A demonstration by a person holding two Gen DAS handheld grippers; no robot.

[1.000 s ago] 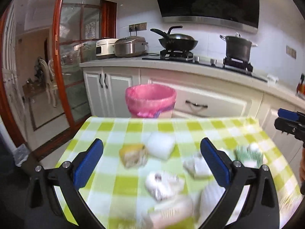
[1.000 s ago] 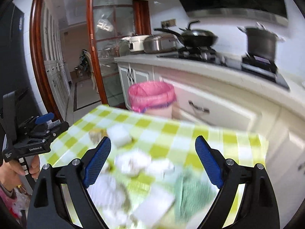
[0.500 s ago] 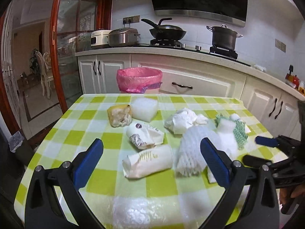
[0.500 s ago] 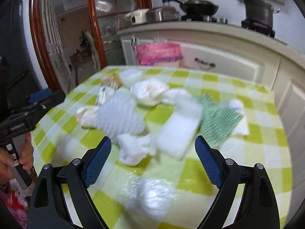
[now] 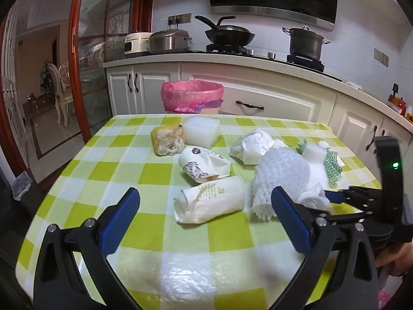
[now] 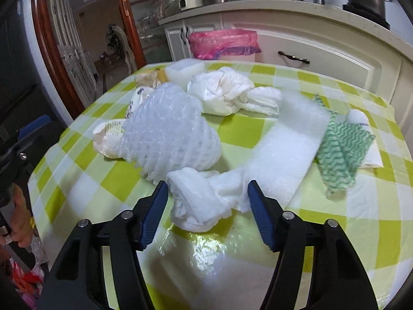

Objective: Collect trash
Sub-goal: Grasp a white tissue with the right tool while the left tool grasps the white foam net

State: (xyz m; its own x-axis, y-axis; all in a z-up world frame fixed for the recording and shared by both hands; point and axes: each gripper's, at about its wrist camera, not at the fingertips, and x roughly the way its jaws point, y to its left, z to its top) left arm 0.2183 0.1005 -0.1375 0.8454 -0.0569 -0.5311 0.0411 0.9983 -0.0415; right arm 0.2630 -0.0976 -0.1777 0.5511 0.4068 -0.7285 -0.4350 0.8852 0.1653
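The table (image 5: 85,170) with its green and white checked cloth held all the trash in a heap near the middle, so both claws could reach it. Behind the far edge stood the bin (image 5: 191,95) with a pink bag in it, likely waiting there for the trash to go in.

The white foam net (image 6: 170,134) was the biggest piece, with a crushed paper cup (image 5: 210,201) just beside it. A green wavy cloth (image 6: 343,152) lay off to the right.

The right gripper (image 6: 207,201) was low, jaws open on either side of a crumpled white tissue (image 6: 204,201), not pinching it yet. It seemed ready to grab that piece first.

The left gripper (image 5: 204,217) was wide open, holding nothing, aimed toward the paper cup.
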